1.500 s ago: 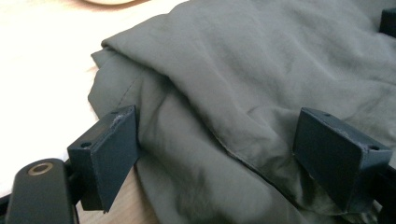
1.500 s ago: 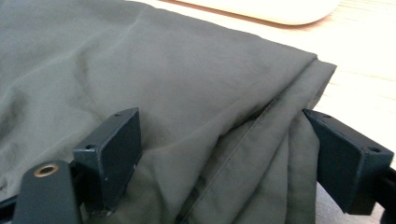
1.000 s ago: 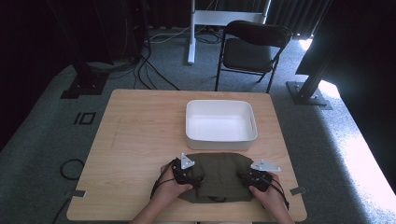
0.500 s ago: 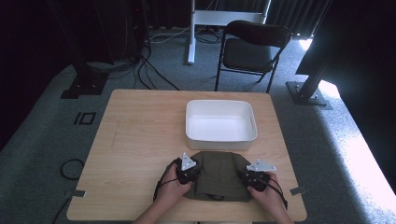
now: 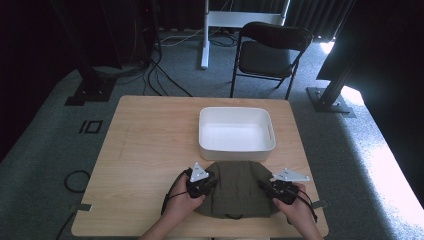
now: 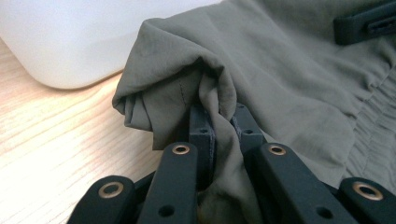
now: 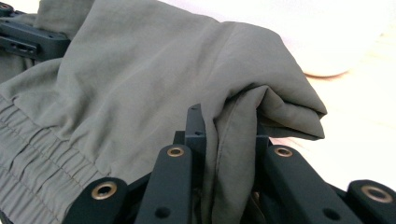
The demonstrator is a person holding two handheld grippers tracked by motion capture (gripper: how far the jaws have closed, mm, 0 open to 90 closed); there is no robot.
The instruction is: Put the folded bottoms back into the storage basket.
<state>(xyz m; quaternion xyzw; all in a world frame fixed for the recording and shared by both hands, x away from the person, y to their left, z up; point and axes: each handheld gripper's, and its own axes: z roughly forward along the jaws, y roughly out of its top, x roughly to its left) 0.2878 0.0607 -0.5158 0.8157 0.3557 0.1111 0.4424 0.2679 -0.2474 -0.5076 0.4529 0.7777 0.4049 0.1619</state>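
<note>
An olive-green garment (image 5: pixel 237 189) lies bunched on the wooden table (image 5: pixel 150 150), just in front of a white bin (image 5: pixel 236 150). My left gripper (image 5: pixel 206 183) is shut on a pinched fold at the garment's left edge (image 6: pixel 205 88); the cloth runs between the two black jaws (image 6: pixel 219 119). My right gripper (image 5: pixel 271 188) has just been closing and is shut on a fold at the garment's right edge (image 7: pixel 280 107), with cloth between its jaws (image 7: pixel 229 123). Both held edges are raised off the table. An elastic waistband (image 7: pixel 42 140) shows in the right gripper view.
The white bin (image 6: pixel 60 37) is empty and sits close behind the garment. A black folding chair (image 5: pixel 272 50) and cables stand on the floor beyond the table. The table's near edge is right behind the person's hands.
Both grippers have closed on the garment's side edges and risen a little. The cloth, spread wide a second ago, is now drawn in narrower between them.
</note>
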